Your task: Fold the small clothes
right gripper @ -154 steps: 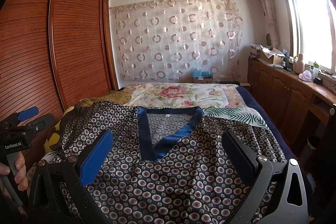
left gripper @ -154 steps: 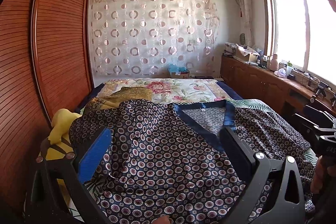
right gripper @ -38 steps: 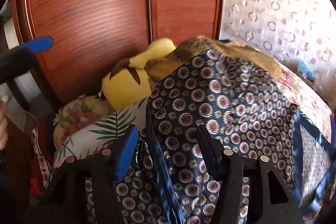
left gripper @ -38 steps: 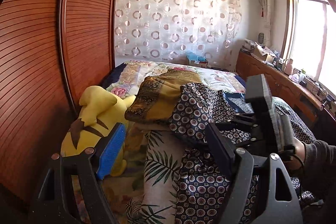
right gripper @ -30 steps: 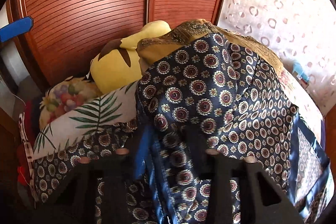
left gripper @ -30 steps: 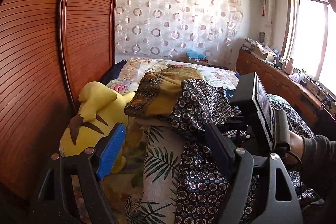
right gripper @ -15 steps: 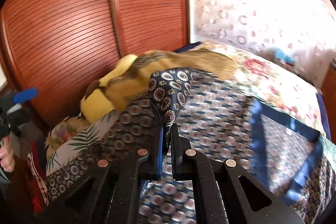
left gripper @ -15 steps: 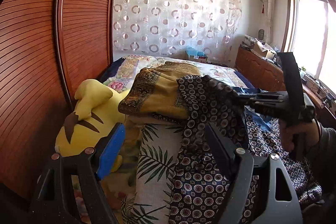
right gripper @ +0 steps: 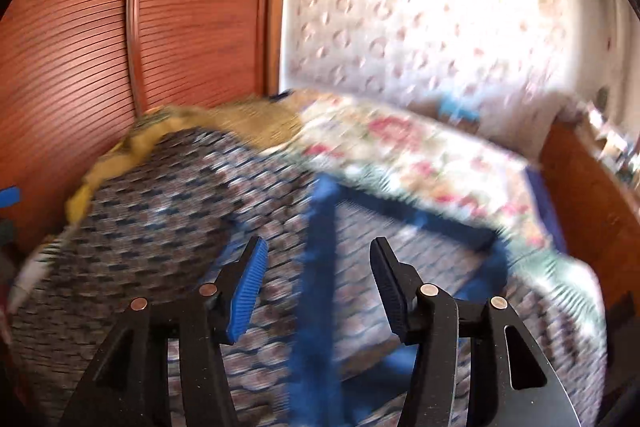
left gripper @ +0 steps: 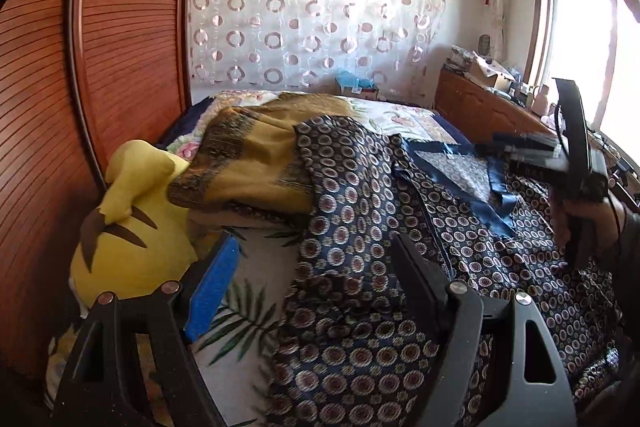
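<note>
A navy patterned top with a plain blue neckline band lies on the bed, its left sleeve folded in over the body. My left gripper is open and empty, low over the top's left edge. My right gripper is open and empty above the top, near the blue band; this view is motion-blurred. The right gripper also shows in the left wrist view, held in a hand at the right.
A yellow plush toy and a mustard cloth lie at the bed's left by the wooden wardrobe. A floral quilt covers the bed. A wooden counter with clutter runs under the window.
My right gripper has let go of the sleeve, opened, and swung right over the neckline. The sleeve now lies folded on the top. My left gripper has barely moved.
</note>
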A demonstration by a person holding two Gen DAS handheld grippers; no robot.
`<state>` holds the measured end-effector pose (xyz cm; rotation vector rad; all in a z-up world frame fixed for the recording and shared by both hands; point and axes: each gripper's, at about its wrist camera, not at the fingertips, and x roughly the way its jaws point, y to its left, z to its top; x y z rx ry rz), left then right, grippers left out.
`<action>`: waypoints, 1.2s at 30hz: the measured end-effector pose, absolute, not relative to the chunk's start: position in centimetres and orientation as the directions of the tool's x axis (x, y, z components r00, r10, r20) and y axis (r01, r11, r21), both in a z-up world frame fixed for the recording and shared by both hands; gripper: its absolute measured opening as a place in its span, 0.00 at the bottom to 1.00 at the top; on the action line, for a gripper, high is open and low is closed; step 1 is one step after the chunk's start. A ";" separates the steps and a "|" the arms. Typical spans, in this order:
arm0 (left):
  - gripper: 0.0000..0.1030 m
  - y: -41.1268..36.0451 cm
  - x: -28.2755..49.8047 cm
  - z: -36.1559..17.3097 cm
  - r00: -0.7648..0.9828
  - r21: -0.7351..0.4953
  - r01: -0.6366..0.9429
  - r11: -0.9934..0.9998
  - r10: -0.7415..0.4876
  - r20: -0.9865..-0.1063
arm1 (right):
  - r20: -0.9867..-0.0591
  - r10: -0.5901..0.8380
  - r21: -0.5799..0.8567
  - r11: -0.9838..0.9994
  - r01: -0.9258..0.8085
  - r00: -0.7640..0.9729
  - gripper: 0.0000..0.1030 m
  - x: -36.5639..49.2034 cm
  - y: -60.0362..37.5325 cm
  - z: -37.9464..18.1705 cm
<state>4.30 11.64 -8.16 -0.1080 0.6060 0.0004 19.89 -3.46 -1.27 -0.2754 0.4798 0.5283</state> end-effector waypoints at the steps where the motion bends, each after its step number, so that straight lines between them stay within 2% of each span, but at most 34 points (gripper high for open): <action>1: 0.77 11.3 4.8 -8.4 0.820 -0.101 -0.027 0.995 -0.036 -0.571 | -0.490 0.415 -0.137 0.832 -0.538 0.767 0.54 19.9 -3.7 -1.3; 8: 0.77 9.1 6.4 -8.4 0.828 -0.067 0.006 0.998 -0.043 -0.560 | -0.497 0.396 -0.176 0.825 -0.537 0.772 0.54 21.4 -4.8 -1.5; 11: 0.77 8.2 7.1 -8.3 0.823 -0.072 0.028 0.997 -0.064 -0.564 | -0.540 0.401 -0.127 0.830 -0.542 0.741 0.54 22.0 -5.6 -1.8; 22: 0.77 4.4 8.9 -8.6 0.782 -0.103 0.123 0.987 -0.160 -0.602 | -0.593 0.345 -0.074 0.876 -0.476 0.728 0.54 20.7 -11.7 -1.1; 28: 0.77 2.4 9.3 -9.8 0.750 -0.090 0.149 0.985 -0.172 -0.639 | -0.615 0.249 -0.068 0.928 -0.365 0.748 0.54 17.1 -18.8 -0.7; 36: 0.77 1.5 10.3 -11.8 0.687 -0.074 0.163 0.984 -0.167 -0.707 | -0.670 0.119 -0.042 0.979 -0.197 0.733 0.54 12.9 -26.9 -3.1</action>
